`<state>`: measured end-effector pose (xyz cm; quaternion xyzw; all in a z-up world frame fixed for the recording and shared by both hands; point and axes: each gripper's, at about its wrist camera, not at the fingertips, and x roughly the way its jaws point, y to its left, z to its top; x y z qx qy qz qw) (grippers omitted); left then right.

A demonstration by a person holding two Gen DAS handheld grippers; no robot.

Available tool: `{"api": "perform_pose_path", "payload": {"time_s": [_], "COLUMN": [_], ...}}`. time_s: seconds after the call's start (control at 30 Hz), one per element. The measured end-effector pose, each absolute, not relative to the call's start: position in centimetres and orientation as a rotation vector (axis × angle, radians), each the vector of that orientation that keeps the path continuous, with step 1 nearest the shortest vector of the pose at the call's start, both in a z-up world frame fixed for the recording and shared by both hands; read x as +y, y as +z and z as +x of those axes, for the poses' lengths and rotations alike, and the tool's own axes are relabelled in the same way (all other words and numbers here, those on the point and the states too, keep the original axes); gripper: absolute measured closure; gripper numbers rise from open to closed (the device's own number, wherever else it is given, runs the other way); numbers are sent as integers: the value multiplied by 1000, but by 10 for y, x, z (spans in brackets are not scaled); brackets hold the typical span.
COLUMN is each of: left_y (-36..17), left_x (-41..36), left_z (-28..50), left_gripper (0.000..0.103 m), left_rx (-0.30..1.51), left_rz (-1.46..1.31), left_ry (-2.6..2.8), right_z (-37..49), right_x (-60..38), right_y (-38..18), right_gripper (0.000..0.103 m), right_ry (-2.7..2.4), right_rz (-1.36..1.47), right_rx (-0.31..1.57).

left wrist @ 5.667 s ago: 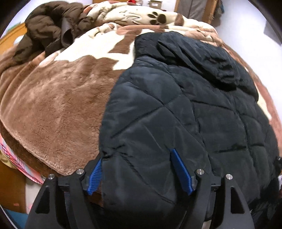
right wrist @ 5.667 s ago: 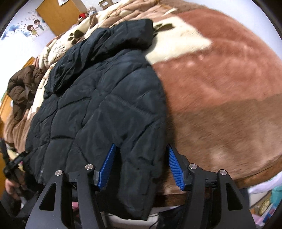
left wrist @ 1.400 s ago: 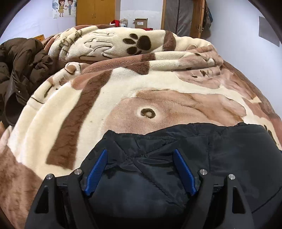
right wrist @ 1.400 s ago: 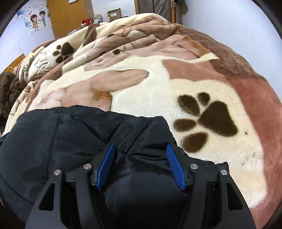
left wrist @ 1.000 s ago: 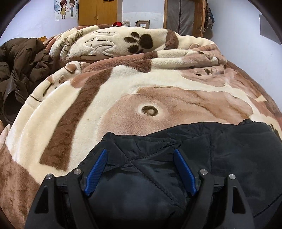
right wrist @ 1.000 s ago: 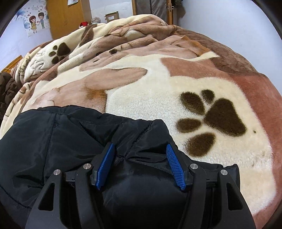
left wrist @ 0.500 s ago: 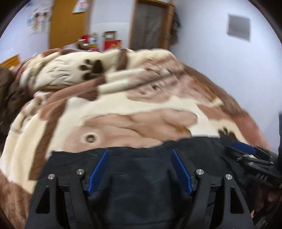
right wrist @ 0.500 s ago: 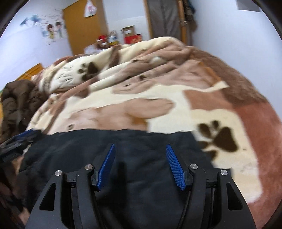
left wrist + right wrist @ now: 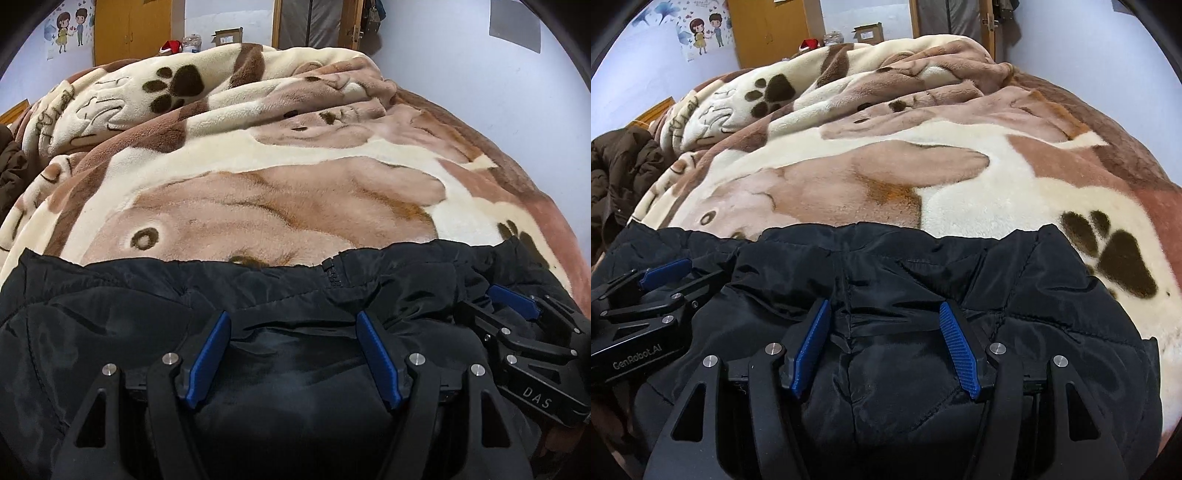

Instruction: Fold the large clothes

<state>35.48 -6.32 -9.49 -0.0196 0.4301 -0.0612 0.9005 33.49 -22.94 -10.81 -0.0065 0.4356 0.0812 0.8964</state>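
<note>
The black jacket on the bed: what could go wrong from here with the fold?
The black jacket is puffy and slick, so its folded layer may spring back or slide on the plush blanket. Both jaws stand open around bunched fabric: the left hand-held gripper or the right hand-held gripper could drag it out of line when pulling away. The zipper end at the edge might snag.

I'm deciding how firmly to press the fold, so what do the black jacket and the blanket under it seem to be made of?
The jacket looks like a thin, smooth synthetic shell, probably nylon or polyester, over padding: it has a slight sheen, quilted seams and puffy panels. The blanket looks like thick plush fleece, matte, with a visible fuzzy pile. Neither fibre can be confirmed by sight.
</note>
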Motion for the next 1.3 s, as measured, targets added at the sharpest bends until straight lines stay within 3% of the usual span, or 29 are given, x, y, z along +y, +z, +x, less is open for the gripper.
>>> {"api": "perform_pose_path", "payload": {"time_s": [0.2,0.37,0.57,0.8,1.03,1.17,1.3], "left_y": [-75,-29,-72,-101,-68,-38,-71], "left_x": [-58,-14,51,45,53,85,111], "left_z": [355,336,348,363,348,305,298], "left_gripper": [33,36,37,37,43,43,42], "left_rx": [923,789,889,896,910,806,875], "left_rz": [-34,7,-38,-81,-91,-125,-178], "left_ry": [-142,-113,-2,0,-1,-1,39], "right_z": [327,325,333,349,342,296,284], "right_x": [-233,-277,-307,-305,-306,-317,-325], "right_y": [-74,-58,-89,-108,-85,-39,-67], "right_gripper": [44,44,44,44,44,45,45], "right_ry": [165,73,23,17,17,56,25], "right_rz": [-37,-19,63,74,75,99,77], "right_rx": [898,855,904,926,961,832,875]}}
